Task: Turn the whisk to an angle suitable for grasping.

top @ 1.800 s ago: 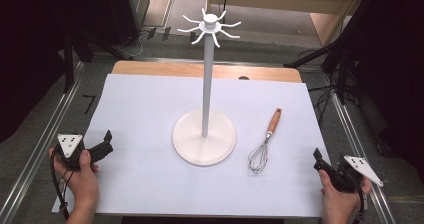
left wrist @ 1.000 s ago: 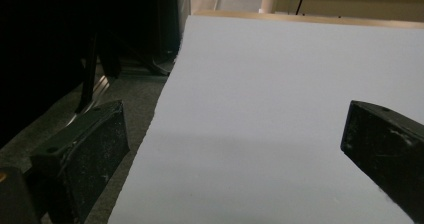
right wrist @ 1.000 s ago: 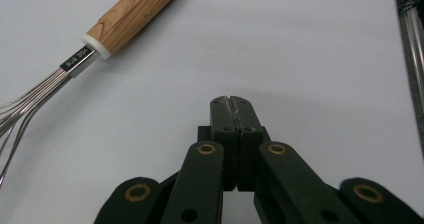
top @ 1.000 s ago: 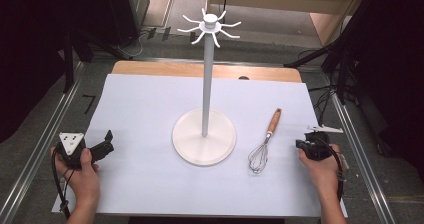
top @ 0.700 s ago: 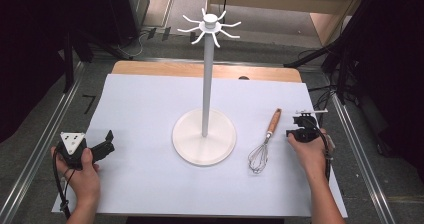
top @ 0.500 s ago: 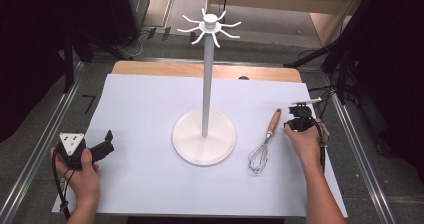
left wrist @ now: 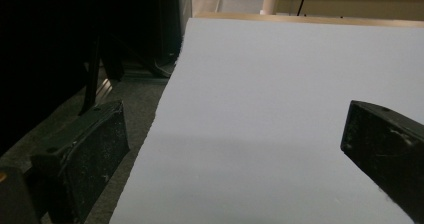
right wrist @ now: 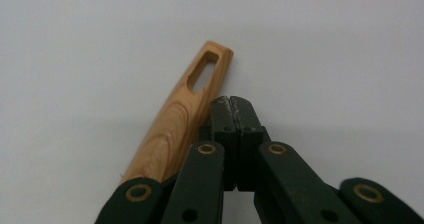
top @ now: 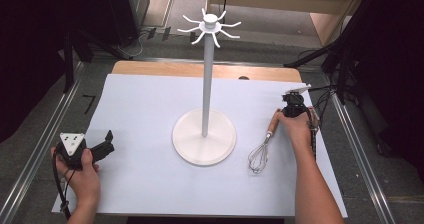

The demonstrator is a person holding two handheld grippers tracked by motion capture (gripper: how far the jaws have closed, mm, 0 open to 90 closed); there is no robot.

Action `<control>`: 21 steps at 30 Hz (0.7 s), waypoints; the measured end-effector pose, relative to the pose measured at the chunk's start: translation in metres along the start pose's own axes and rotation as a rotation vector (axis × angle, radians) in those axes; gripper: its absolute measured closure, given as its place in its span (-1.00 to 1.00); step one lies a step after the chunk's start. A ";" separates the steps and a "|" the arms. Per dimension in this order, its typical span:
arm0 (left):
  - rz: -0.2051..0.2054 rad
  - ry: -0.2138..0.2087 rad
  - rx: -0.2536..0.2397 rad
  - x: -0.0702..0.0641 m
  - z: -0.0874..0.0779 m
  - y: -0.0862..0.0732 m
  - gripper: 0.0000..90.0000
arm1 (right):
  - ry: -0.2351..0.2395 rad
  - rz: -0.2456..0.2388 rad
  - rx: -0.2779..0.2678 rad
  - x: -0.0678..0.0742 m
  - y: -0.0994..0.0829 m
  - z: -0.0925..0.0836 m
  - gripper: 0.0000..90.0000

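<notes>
Whisk point(top: 264, 145) lies unlifted at four o'clock from the stand point(top: 204, 134), my closed right tool point(right wrist: 233, 101) beside its handle, left tool point(top: 102, 145) open, so nearly everything remains.

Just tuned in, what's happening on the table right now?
A person holds a hand-held gripper in each hand at a table covered with white paper. The right hand-held gripper is shut, its tips beside the slotted end of the whisk's wooden handle, not gripping it. The whisk lies flat to the right of a white hook stand. The left hand-held gripper rests open near the paper's front left edge.
</notes>
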State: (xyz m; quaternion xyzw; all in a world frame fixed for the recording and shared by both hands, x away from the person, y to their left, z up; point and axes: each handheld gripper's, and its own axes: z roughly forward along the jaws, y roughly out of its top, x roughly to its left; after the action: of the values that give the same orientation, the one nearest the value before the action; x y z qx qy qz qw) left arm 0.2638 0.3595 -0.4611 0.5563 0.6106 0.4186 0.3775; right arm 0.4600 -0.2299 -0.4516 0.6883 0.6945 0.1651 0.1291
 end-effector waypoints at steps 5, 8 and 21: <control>0.004 0.002 0.001 0.000 0.000 0.000 -1.00 | 0.039 0.009 0.001 0.005 0.006 0.004 1.00; 0.005 0.003 0.001 0.000 0.000 0.000 -1.00 | 0.057 -0.020 -0.007 0.013 0.007 0.006 1.00; 0.005 0.003 0.001 0.000 0.000 0.000 -1.00 | 0.122 -0.116 -0.024 0.047 0.010 0.009 1.00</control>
State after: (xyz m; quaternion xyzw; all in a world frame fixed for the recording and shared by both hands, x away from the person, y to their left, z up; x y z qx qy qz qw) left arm 0.2636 0.3592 -0.4610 0.5573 0.6100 0.4201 0.3754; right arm 0.4721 -0.1830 -0.4538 0.6340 0.7378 0.2071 0.1042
